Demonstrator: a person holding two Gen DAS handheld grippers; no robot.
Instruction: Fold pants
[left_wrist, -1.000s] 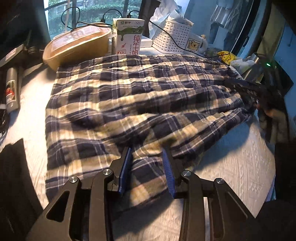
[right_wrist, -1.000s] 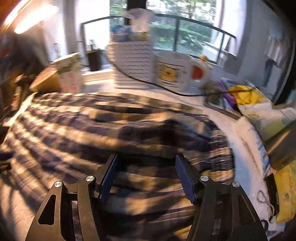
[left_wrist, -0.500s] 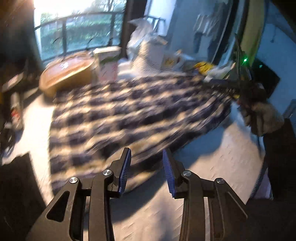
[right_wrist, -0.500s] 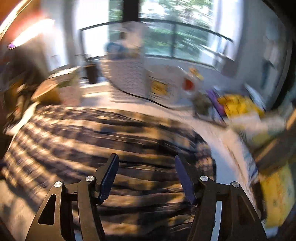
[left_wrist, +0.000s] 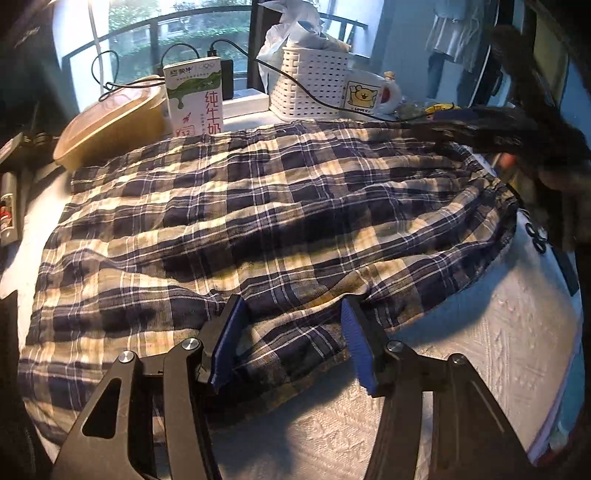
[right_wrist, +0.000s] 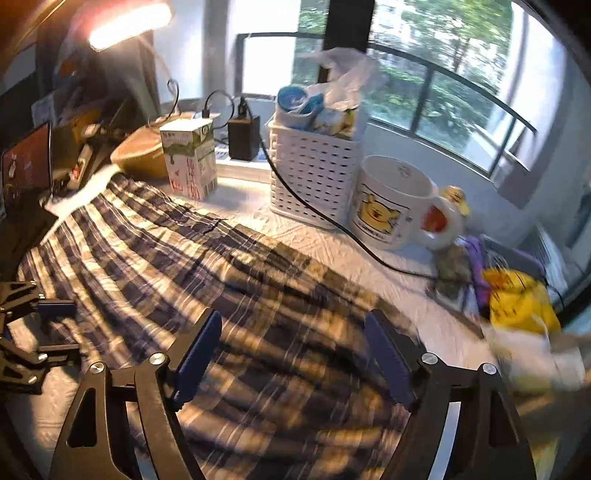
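1. The plaid pants (left_wrist: 280, 206) lie spread and wrinkled across the white textured surface (left_wrist: 480, 350), in front of a milk carton (left_wrist: 194, 99), a white basket (left_wrist: 314, 86) and a mug (left_wrist: 367, 94).
2. The left tongs (left_wrist: 291, 343) are spread, empty, low over the near hem of the pants.
3. The right tongs (right_wrist: 291, 354) are also spread and empty, above the cloth at its right end; that view is blurred.

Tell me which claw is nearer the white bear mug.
Right. The right claw is over the pants' end nearest the mug; the left claw sits at the near hem, across the pants.
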